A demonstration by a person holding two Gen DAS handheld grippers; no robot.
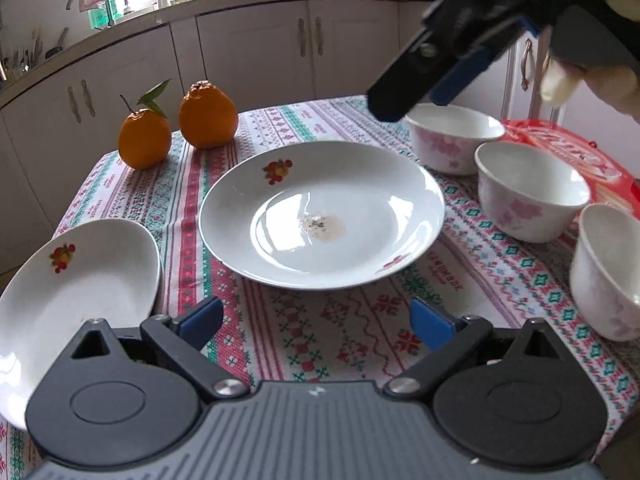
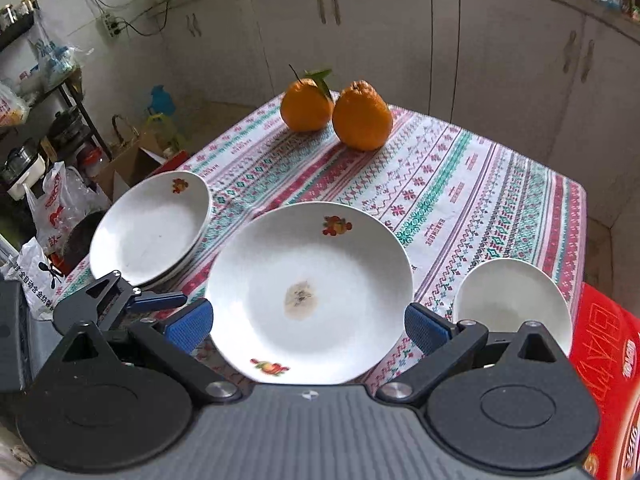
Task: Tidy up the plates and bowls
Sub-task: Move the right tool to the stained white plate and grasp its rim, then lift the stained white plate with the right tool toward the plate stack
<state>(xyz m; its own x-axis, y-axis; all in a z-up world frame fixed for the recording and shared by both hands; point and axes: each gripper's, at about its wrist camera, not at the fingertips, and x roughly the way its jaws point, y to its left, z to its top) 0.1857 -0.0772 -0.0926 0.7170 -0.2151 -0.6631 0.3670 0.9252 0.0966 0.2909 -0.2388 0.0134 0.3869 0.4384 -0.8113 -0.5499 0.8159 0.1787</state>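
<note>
A large white plate (image 1: 320, 216) with fruit prints and a brown stain lies alone mid-table. A stack of similar plates (image 1: 76, 292) sits at the left table edge. Three white bowls with pink flowers stand at the right: far (image 1: 456, 136), middle (image 1: 532, 190), near (image 1: 608, 272). My left gripper (image 1: 316, 322) is open just short of the large plate, holding nothing. My right gripper (image 2: 308, 328) hovers open above the large plate (image 2: 312, 292), its near rim between the pads. The plate stack (image 2: 152, 224) and one bowl (image 2: 512, 300) flank it.
Two oranges (image 1: 144, 138) (image 1: 208, 116) stand at the far left corner of the patterned tablecloth (image 1: 340, 344). A red box (image 1: 568, 152) lies behind the bowls. The right gripper (image 1: 414, 102), held by a hand, hangs over the far bowl. Kitchen cabinets (image 1: 256, 48) stand beyond the table.
</note>
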